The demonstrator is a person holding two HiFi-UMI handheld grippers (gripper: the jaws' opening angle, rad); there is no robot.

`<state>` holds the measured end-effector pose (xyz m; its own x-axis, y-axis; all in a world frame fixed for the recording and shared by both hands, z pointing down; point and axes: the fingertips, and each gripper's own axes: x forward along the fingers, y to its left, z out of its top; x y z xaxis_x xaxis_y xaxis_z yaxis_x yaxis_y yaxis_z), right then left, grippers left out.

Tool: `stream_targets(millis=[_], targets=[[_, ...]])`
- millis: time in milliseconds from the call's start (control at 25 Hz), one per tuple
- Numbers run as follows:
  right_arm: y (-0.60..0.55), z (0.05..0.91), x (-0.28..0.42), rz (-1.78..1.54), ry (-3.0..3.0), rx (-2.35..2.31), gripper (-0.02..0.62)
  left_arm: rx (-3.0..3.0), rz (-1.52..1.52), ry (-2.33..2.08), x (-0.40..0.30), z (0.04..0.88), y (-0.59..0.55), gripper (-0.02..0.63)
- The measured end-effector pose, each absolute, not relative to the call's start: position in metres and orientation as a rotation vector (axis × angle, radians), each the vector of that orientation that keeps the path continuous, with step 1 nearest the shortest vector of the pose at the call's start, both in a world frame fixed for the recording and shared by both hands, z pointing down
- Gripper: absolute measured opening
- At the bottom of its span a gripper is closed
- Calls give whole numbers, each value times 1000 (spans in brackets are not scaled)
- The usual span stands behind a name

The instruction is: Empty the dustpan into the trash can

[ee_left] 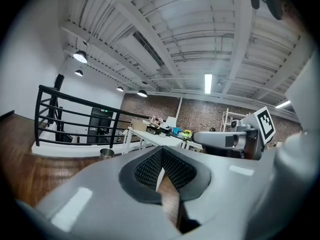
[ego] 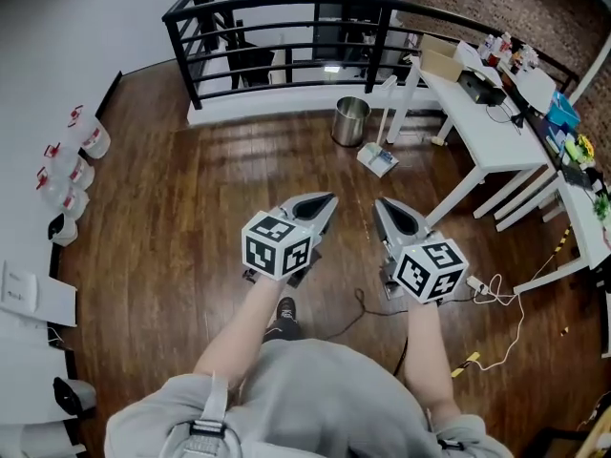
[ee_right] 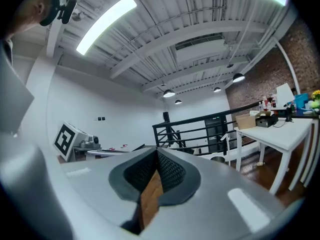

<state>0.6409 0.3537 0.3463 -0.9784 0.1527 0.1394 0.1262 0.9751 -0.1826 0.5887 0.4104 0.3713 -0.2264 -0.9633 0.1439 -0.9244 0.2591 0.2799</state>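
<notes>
The left tongs (ego: pixel 323 201) and the right tongs (ego: pixel 384 206) are pointing toward the trash can (ego: pixel 350 120), each with its jaws pressed together and gripping nothing. The dustpan (ego: pixel 378 158) is lying on the floor (ego: pixel 191 208) just beside the trash can, well apart from both tongs. It is likely handling as light, stiff plastic, with loose contents spilling if tipped early. The pale upright handle (ego: pixel 389 111) is looking like the grip point.

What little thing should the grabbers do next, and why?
Probably step forward toward the dustpan, which lies on the floor beside the metal trash can. The left gripper and the right gripper are both shut, hold nothing, and hang well short of it.
</notes>
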Motion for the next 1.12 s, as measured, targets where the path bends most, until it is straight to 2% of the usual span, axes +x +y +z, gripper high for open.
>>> stream_targets(millis=[320,560,1120], targets=[[341,335,526,181,-2971,-84,0,1820,-170,-2176,479,365,398,6],[315,342,467,223,-2960,-33,0,1839,-119,-2159,417,366,373,6],[180,351,303,267,-2961,-165,0,1736,-93,-2216,273,378,245,6]])
